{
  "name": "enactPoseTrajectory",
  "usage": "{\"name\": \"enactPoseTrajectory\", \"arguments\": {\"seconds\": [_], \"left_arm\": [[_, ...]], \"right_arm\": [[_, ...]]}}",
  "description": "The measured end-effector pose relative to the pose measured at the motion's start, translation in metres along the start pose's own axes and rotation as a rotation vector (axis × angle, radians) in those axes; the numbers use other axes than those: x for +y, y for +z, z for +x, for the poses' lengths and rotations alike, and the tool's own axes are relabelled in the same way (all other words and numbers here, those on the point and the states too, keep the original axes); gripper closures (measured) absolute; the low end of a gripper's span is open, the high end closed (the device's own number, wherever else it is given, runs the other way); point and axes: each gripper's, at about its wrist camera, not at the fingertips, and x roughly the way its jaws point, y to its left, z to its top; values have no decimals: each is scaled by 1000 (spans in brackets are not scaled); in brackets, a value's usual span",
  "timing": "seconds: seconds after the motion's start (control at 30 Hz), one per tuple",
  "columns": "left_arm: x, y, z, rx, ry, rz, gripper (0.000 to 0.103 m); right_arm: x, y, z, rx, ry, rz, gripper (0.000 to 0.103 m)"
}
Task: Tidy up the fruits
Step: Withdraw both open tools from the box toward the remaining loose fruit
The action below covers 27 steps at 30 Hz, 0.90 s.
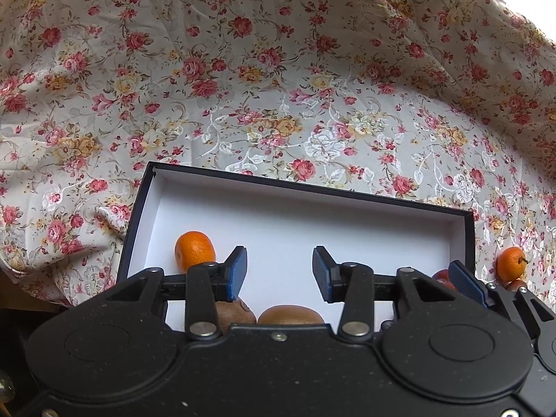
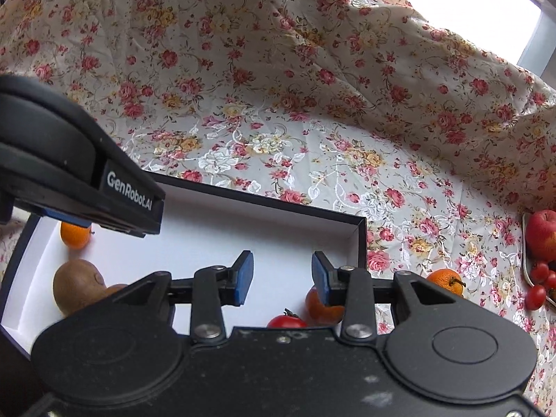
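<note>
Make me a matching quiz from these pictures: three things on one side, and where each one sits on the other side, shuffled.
Things:
1. round red apple
2. brown fuzzy kiwi
3. black cardboard box with white lining

Places:
A. directly on the flowered cloth
B. inside the box
C. on the pale-rimmed tray at the right edge

Pairs: 1-C, 2-B, 3-A

Box (image 2: 359, 243) on cloth-covered bench (image 2: 312, 121); in it mandarin (image 2: 74, 234) far-left, kiwis (image 2: 78, 286) left, tomato (image 2: 286, 321) near-right. Another mandarin (image 2: 446, 279) outside, right; plate (image 2: 526, 271) farther right.
</note>
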Motion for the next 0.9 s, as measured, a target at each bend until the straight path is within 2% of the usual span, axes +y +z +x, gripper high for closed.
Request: {"name": "enactPoseTrajectory", "arguments": {"seconds": [0.17,0.27,0.4,0.5,0.7,0.9], "left_arm": [[-1,0,-1,0,-2,-1,52],[-2,0,-2,-2,-4,4,52],[-6,-1,-2,-1,-6,15,52],[-10,-1,-3,-4,-6,24,52],[-24,1,-9,-14,-20,41,52],[-51,-1,-13,-17,-35,75,52]], "right_arm": [[0,0,1,8,11,8,65],[0,1,1,-6,-15,-3,64],[-7,2,0,-27,-31,32,57],[-14,2,2,-16,-10,69,53],[-24,-1,-2,-47,-22,104,32],[-48,-8,-13,-91,-41,158,29]]}}
